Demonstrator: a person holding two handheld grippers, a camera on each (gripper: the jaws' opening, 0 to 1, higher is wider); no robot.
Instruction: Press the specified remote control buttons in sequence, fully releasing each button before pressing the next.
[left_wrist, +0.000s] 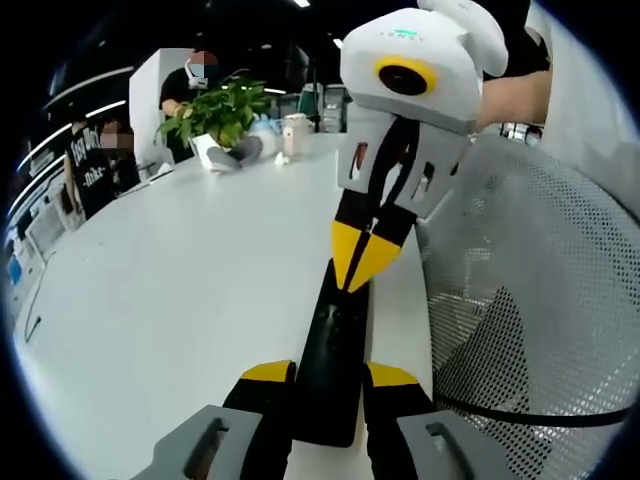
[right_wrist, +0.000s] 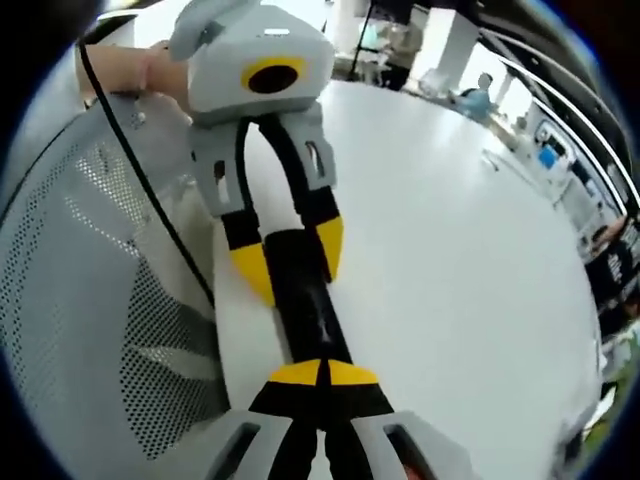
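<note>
L gripper (left_wrist: 330, 378): yellow tips apart, one each side of the remote (left_wrist: 335, 345), clamped on its near end. In the right gripper view it comes in from 12 o'clock (right_wrist: 290, 262), pinching the remote's (right_wrist: 305, 300) far end. R gripper (right_wrist: 322, 373): tips together, closed on nothing, resting tip-down on the remote's top face near its end; in the left gripper view it drops in from 1 o'clock (left_wrist: 362, 258), tips touching the remote, prob. on a button, can't tell which.

Remote lies lengthwise on the white table (left_wrist: 180, 280), close to the edge by a mesh chair (left_wrist: 530, 300) at 3 o'clock.

Handling, my guess: light, stiff, smooth plastic, slides easily on the bare tabletop. Best held by the long side edges at the end away from the target buttons; press w/ closed tips straight down, light force.

Far off at 11 o'clock: plant (left_wrist: 215, 112), ppl seated.
</note>
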